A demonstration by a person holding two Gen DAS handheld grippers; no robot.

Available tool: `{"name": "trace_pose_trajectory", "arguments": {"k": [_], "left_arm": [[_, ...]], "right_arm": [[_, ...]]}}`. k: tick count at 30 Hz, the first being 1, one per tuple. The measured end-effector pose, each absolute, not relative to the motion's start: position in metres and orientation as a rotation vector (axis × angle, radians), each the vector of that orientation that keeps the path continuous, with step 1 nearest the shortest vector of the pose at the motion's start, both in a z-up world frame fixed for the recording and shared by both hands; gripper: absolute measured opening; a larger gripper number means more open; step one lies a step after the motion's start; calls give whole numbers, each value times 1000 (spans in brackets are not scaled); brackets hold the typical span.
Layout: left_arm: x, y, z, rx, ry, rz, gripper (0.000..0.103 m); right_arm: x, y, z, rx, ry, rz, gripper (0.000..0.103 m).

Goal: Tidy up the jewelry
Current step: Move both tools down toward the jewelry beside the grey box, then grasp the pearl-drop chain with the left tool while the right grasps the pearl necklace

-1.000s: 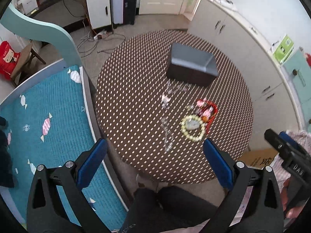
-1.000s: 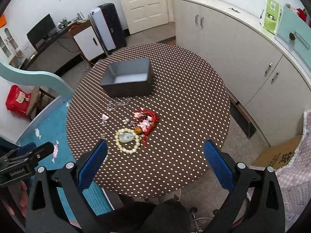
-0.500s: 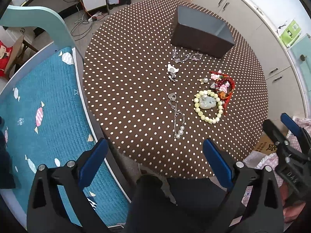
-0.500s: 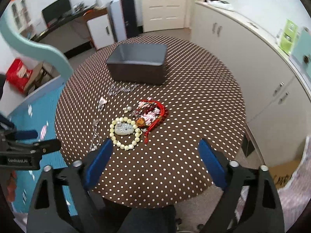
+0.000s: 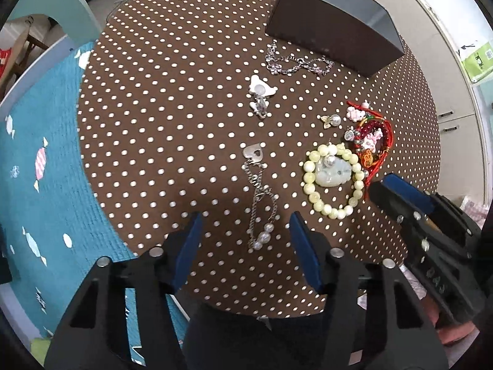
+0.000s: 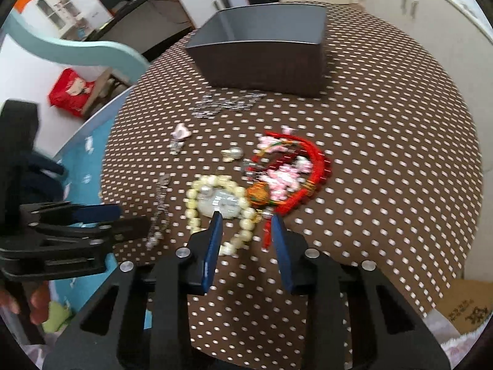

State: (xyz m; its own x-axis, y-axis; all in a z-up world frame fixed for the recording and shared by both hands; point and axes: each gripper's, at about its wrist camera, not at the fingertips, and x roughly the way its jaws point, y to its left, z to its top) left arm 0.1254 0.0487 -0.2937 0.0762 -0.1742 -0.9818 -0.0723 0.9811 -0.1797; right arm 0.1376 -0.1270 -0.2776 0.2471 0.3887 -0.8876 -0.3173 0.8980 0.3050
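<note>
Left wrist view now sits much closer to the dotted table (image 5: 160,98) than a second ago, both tools having dropped toward the jewelry. On the left, the left gripper (image 5: 245,240) is closing, jaws apart either side of the silver chain bracelet (image 5: 260,203) without touching it. Just right lies the pale bead bracelet (image 5: 331,178), then the red cord tangle (image 5: 374,137). The right gripper (image 6: 246,237) is closing too, jaws narrow above the bead bracelet's near edge, nothing pinched. The dark box (image 5: 332,18) waits at the far side, so the first pickups look imminent.
</note>
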Motion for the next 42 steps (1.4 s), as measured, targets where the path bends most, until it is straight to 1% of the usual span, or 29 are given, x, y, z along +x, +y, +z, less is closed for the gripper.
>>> {"name": "trace_pose_trajectory", "arguments": {"k": [2, 5, 7, 11, 14, 18, 21, 23, 25, 27, 28, 29, 30, 36, 38, 40, 41, 42], "left_arm": [[129, 47, -296, -204, 1496, -77, 58], [134, 46, -299, -220, 1505, -74, 58], [135, 48, -302, -247, 1517, -69, 58], [141, 51, -307, -281, 1528, -68, 58], [142, 51, -311, -296, 1532, -65, 58], [147, 52, -320, -310, 1535, -49, 57], [161, 51, -332, -316, 1525, -35, 47], [167, 49, -335, -287, 1520, -22, 44], [173, 46, -336, -245, 1510, -1, 33], [176, 45, -340, -207, 1503, 13, 14], [176, 46, -341, -196, 1494, 20, 10], [176, 48, -342, -194, 1491, 26, 3], [178, 52, -345, -205, 1491, 28, 0], [184, 66, -353, -301, 1504, -31, 0], [186, 68, -356, -353, 1540, -69, 2], [189, 66, -357, -382, 1561, -90, 21], [189, 64, -357, -363, 1555, -87, 45], [190, 61, -356, -329, 1546, -81, 53]], "right_arm": [[140, -124, -279, 54, 1240, 509, 29], [145, -119, -290, 78, 1285, 530, 23], [149, -121, -294, 96, 1302, 532, 21], [154, -123, -296, 78, 1313, 517, 12], [155, -121, -294, 47, 1306, 512, 11], [145, -96, -289, -137, 1259, 497, 12], [139, -86, -289, -241, 1218, 496, 11], [132, -77, -289, -323, 1182, 499, 11], [129, -73, -289, -361, 1159, 496, 11], [132, -75, -289, -328, 1170, 500, 11], [133, -77, -289, -308, 1177, 501, 10], [135, -79, -290, -287, 1185, 498, 9], [141, -82, -293, -265, 1195, 498, 9], [145, -83, -291, -196, 1220, 494, 9], [143, -89, -288, -171, 1227, 489, 9], [144, -99, -285, -152, 1228, 481, 9], [145, -105, -284, -144, 1228, 480, 9], [146, -106, -284, -135, 1229, 479, 9]]}}
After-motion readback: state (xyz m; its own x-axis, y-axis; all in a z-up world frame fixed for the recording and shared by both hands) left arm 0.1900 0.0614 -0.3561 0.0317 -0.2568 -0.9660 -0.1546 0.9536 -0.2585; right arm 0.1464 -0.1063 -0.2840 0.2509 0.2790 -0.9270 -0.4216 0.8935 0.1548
